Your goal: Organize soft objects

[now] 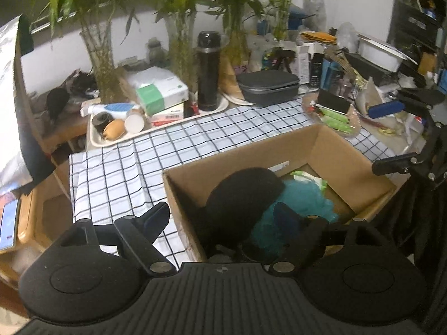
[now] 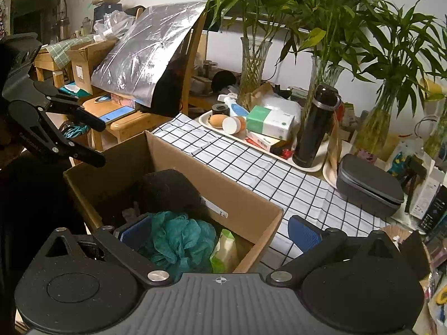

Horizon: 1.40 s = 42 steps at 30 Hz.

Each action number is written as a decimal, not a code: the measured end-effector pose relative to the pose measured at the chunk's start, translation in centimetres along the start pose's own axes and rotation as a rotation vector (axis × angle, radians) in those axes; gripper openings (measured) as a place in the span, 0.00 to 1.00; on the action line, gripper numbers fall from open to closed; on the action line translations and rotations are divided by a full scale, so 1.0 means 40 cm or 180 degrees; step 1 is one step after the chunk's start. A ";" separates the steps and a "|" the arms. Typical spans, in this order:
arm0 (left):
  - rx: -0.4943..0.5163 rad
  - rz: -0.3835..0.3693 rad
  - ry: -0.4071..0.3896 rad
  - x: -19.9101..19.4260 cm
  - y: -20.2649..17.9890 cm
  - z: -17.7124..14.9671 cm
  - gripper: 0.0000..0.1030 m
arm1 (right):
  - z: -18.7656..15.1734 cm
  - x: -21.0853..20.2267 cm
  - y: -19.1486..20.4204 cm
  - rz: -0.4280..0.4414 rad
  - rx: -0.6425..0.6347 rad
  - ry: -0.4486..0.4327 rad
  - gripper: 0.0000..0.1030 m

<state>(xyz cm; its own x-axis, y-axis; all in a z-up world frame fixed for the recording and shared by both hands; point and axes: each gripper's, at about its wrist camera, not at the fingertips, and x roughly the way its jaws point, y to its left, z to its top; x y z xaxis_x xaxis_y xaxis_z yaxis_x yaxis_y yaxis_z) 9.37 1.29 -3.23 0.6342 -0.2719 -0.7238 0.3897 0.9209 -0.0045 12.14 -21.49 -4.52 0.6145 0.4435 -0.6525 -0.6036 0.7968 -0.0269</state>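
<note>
- Soft objects, a black plush lump (image 1: 243, 192) and teal mesh pouf (image 1: 301, 203), lie inside the cardboard box (image 1: 349, 153).
- My left gripper (image 1: 223, 217) is spread, straddling the box's near-left corner; dropping could snag that wall.
- My right gripper (image 2: 220, 231), equally spread and empty, could clip the rim too.

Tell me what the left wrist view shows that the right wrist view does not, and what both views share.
Only the left wrist view shows the white tub and the green packets. Only the right wrist view shows the silver foil bag spread out and the phone on the wooden stool. Both show the cardboard box, the black soft object, the teal mesh puff and the black bottle.
</note>
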 end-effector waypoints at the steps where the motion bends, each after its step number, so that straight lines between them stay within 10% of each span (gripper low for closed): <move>1: -0.0052 0.0017 0.0004 -0.001 0.003 -0.001 0.80 | 0.000 0.001 0.001 -0.0024 0.0010 0.0009 1.00; 7: -0.0346 0.0063 -0.0034 -0.011 0.016 -0.012 0.80 | 0.006 0.004 0.027 -0.0363 0.0196 0.0139 1.00; 11: -0.0334 0.0146 -0.0115 -0.018 0.007 -0.013 1.00 | 0.007 0.002 0.041 -0.0449 0.0343 0.0164 1.00; 20: -0.0083 0.0611 -0.0237 -0.033 -0.041 -0.016 1.00 | 0.007 -0.005 0.072 -0.0783 0.0440 0.0106 1.00; 34: -0.0471 0.0578 0.0023 -0.042 -0.063 -0.039 1.00 | -0.019 -0.019 0.142 -0.1272 0.0755 0.0054 1.00; 42: -0.0563 0.0849 0.0127 -0.058 -0.099 -0.037 1.00 | -0.022 -0.013 0.135 -0.1138 0.1187 0.0409 1.00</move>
<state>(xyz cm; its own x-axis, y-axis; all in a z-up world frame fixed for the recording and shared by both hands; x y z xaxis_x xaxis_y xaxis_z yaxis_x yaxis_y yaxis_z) 5.37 -1.30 -2.58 0.6703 -0.0063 -0.7421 0.0888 0.9935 0.0718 8.12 -17.78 -4.99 0.6675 0.0822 -0.7401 -0.1320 0.9912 -0.0089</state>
